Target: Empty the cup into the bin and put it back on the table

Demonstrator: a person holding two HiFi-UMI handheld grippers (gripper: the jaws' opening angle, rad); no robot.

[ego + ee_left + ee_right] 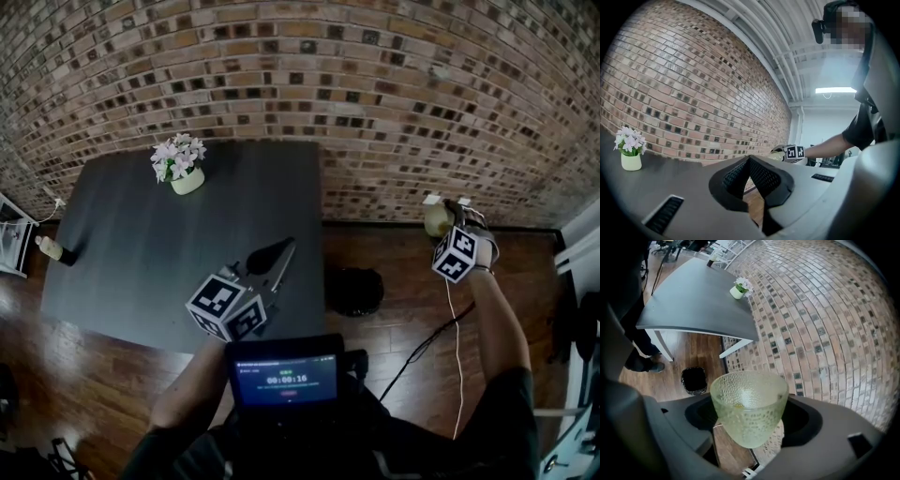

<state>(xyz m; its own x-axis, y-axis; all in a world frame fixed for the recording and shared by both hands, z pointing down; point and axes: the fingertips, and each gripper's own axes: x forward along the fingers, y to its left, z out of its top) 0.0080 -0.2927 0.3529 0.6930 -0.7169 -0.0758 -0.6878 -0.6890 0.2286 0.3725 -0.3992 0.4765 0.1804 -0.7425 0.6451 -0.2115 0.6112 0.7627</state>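
Head view: dark table (131, 253) against a brick wall (375, 84). A flower pot (184, 165) sits near the table's far edge, left of its middle. A small bottle (51, 248) is at the left edge. The left gripper (281, 251) hangs over the table's near right corner, with its marker cube toward the person. The right gripper (446, 210) is out past the table's right edge, over the wood floor (394, 319) and close to the wall. It holds the cup (435, 221), so the cup is off the table. The black bin (354, 291) stands on the floor just beside the table's right edge, between the table and the right gripper. The cup is not above it. A screen (286, 378) sits at the person's chest.

Left gripper view: the left gripper (749, 161) has its jaws closed, tips meeting, with nothing between them. The table top (661, 180) runs below, and the flower pot (631, 153) is toward its far edge at left. The right gripper's marker cube (795, 152) shows in the distance on an outstretched arm.

Right gripper view: the right gripper (750, 420) has its jaws spread wide, one pad on each side of the cup (749, 399), gripping it. The cup is pale green dimpled glass, tipped with its mouth toward the camera. A small yellowish bit lies inside. The bin (694, 379) is on the floor below and left of the cup, near the table's corner leg. The table (689, 305) lies beyond, with the flower pot (739, 288) by its wall-side edge.
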